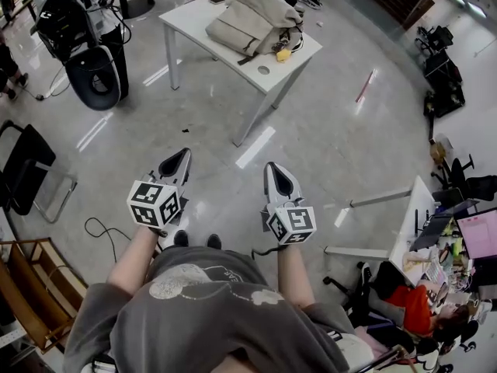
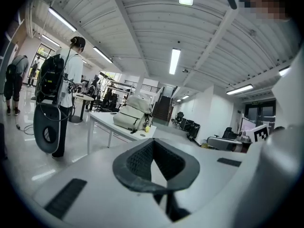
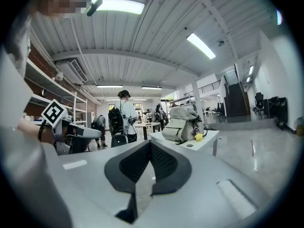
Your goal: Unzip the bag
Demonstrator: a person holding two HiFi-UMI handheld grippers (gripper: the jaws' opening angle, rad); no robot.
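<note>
Presently both grippers are empty. The left gripper (image 1: 180, 162) and right gripper (image 1: 278, 179) each have their jaws pressed together with nothing between them, and both gripper views bear this out. The bag (image 1: 252, 18) lies slumped on the white table (image 1: 190, 18), well apart from both grippers and ahead of them across the floor. It falls roughly between their two lines of aim: left of centre in the left gripper view, right of centre in the right gripper view. Neither gripper is clearly nearer. The bag's long axis appears to run diagonally across the tabletop. The zipper cannot be made out at this range. Judgement: an approach to the table must precede any grip, and unzipping is not begun.
</note>
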